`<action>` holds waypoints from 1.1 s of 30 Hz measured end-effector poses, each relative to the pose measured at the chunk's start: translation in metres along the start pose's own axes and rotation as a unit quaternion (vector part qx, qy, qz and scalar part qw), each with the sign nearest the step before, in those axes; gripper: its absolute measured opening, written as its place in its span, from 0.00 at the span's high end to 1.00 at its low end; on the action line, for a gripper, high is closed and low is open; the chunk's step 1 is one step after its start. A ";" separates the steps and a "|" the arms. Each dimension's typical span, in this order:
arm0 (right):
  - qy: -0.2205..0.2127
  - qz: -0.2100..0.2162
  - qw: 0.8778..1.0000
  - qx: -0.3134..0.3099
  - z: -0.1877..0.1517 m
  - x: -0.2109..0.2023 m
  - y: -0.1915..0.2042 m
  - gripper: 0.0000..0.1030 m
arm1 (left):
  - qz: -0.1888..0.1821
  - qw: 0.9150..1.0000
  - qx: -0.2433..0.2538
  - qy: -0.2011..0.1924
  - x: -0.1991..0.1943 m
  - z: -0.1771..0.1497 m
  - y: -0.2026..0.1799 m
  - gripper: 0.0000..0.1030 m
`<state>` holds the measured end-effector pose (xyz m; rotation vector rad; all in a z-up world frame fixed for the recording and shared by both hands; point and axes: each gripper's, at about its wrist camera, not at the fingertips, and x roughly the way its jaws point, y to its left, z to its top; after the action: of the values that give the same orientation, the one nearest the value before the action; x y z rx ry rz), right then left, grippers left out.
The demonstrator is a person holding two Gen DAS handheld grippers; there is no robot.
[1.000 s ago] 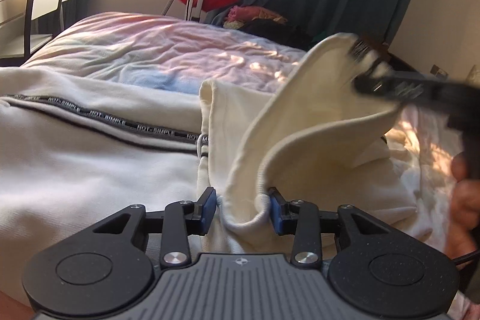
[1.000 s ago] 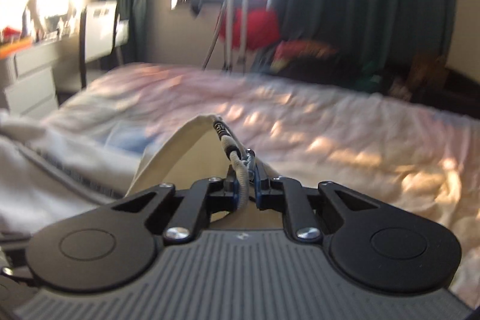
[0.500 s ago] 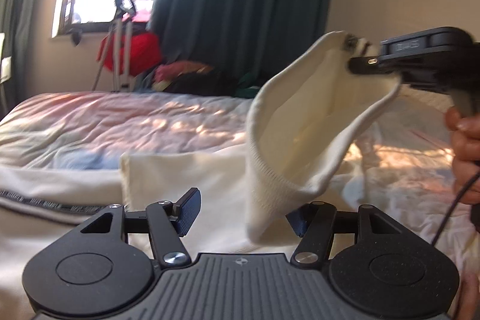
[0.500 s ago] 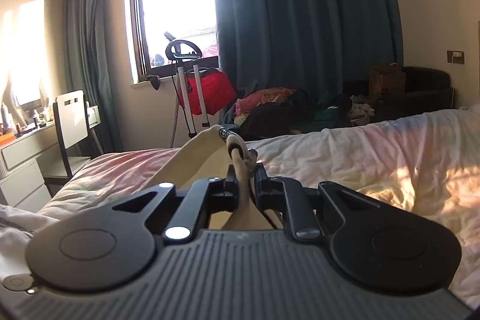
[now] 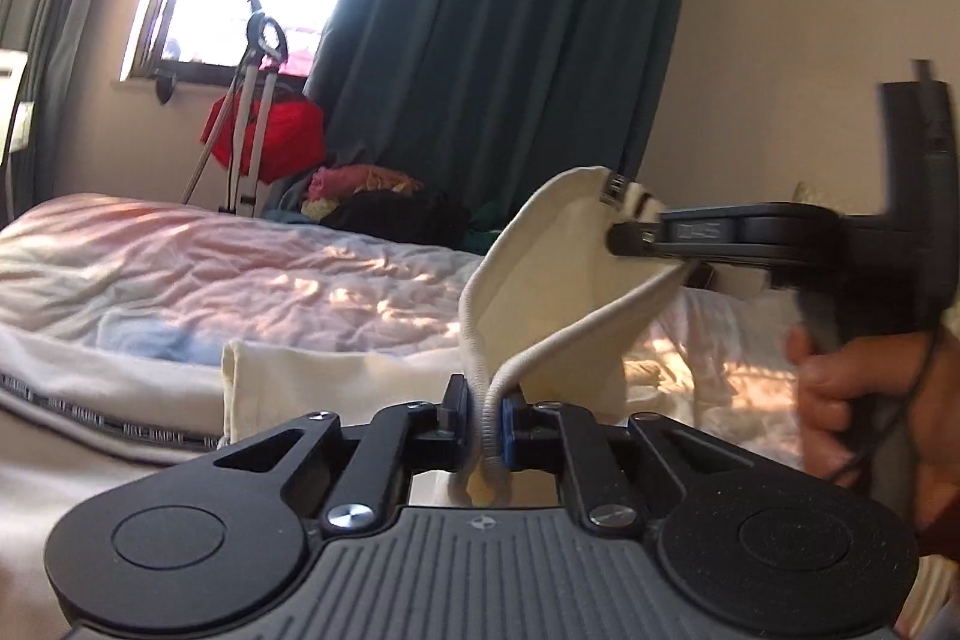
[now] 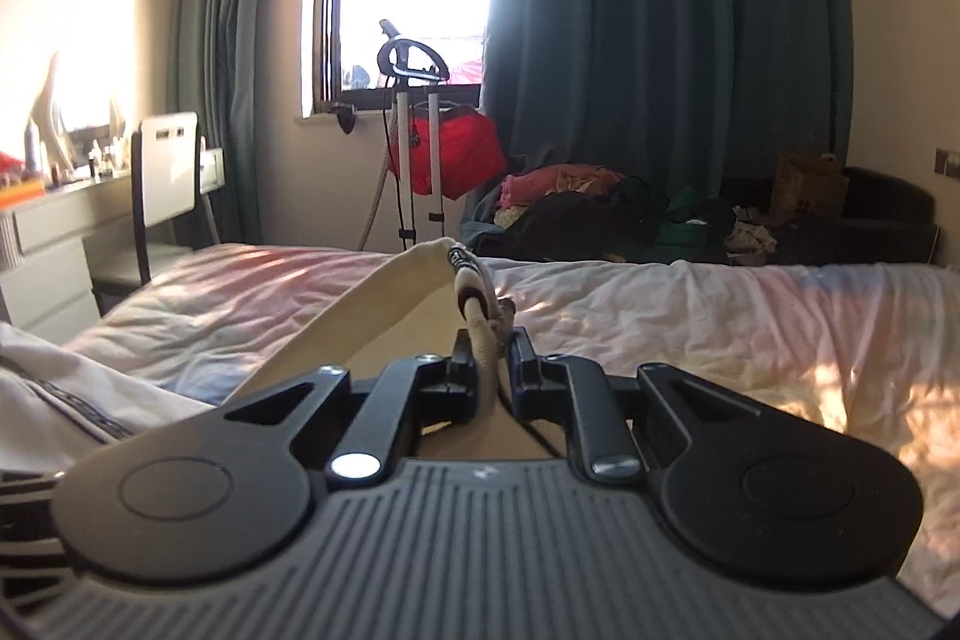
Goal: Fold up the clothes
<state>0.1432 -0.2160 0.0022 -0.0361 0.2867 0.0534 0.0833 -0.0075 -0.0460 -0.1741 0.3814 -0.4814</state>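
Observation:
A cream garment [image 5: 540, 292] with a ribbed hem and a black lettered stripe [image 5: 108, 424] lies on the bed. My left gripper [image 5: 485, 421] is shut on the ribbed hem, lifted off the bed. My right gripper [image 6: 492, 364] is shut on another part of the same hem [image 6: 474, 292], where the lettered band ends. In the left wrist view the right gripper [image 5: 624, 238] holds the cloth up at the right, above and beyond the left one. The hem hangs in a loop between them.
The bed [image 6: 720, 316] has a rumpled pinkish sheet. The rest of the garment [image 6: 54, 388] lies at the left. Behind the bed are a red bag on a stand [image 6: 450, 154], a clothes pile [image 6: 576, 202], dark curtains, a chair [image 6: 168, 172] and drawers.
The left gripper opened half a second ago, then closed on the ribbed hem. Both grippers rose from the bed, lifting the hem. The right gripper kept its hold.

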 end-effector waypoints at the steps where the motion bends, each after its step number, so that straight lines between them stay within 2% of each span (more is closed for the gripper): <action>1: 0.002 -0.003 1.000 -0.016 0.004 0.009 0.008 0.86 | 0.006 1.000 -0.012 0.002 -0.005 0.000 0.000 0.91; 4: 0.019 0.014 0.998 -0.060 0.013 0.043 0.041 0.86 | 0.017 0.997 -0.075 0.012 -0.022 -0.003 0.008 0.91; 6: 0.035 0.031 0.994 -0.096 0.012 0.069 0.070 0.86 | 0.048 0.993 -0.107 0.029 -0.021 -0.008 0.021 0.91; 9: 0.073 0.054 0.984 -0.150 -0.015 0.110 0.118 0.85 | 0.098 0.982 -0.154 0.055 -0.018 -0.014 0.043 0.91; 13: 0.114 0.068 0.973 -0.188 -0.060 0.149 0.156 0.85 | 0.126 0.965 -0.202 0.108 -0.006 -0.027 0.076 0.91; 16: 0.115 0.072 0.977 -0.166 -0.075 0.154 0.155 0.83 | 0.130 0.968 -0.181 0.117 -0.004 -0.028 0.076 0.91; 19: 0.108 0.080 0.982 -0.133 -0.069 0.149 0.141 0.78 | 0.136 0.973 -0.145 0.117 -0.004 -0.027 0.068 0.88; 21: 0.114 0.107 0.983 -0.096 -0.064 0.149 0.127 0.67 | 0.136 0.975 -0.132 0.118 -0.006 -0.026 0.066 0.83; 22: 0.118 0.122 0.983 -0.075 -0.062 0.149 0.120 0.54 | 0.136 0.976 -0.126 0.118 -0.007 -0.026 0.064 0.80; 23: 0.122 0.132 0.982 -0.051 -0.060 0.148 0.113 0.30 | 0.132 0.977 -0.121 0.118 -0.009 -0.026 0.062 0.70; 24: 0.124 0.142 0.982 -0.028 -0.058 0.146 0.105 0.18 | 0.131 0.978 -0.112 0.118 -0.011 -0.026 0.059 0.57; 25: 0.124 0.154 0.980 -0.002 -0.056 0.141 0.097 0.11 | 0.129 0.981 -0.096 0.113 -0.011 -0.026 0.053 0.53; 27: 0.132 0.159 0.978 0.038 -0.049 0.131 0.083 0.12 | 0.124 0.985 -0.060 0.104 -0.011 -0.026 0.039 0.39; 29: 0.120 0.144 0.980 0.060 -0.040 0.115 0.070 0.12 | 0.139 0.985 -0.023 0.097 -0.010 -0.028 0.029 0.28; 31: 0.107 0.126 0.984 0.072 -0.031 0.095 0.056 0.12 | 0.150 0.984 -0.006 0.095 -0.006 -0.028 0.023 0.26; 33: 0.100 0.110 0.985 0.084 -0.022 0.074 0.040 0.12 | 0.141 0.986 -0.016 0.088 -0.012 -0.026 0.022 0.22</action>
<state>0.2057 -0.1734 -0.0414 0.1579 0.4949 0.2451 0.0726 0.0160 -0.0713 -0.1062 0.5783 -0.2105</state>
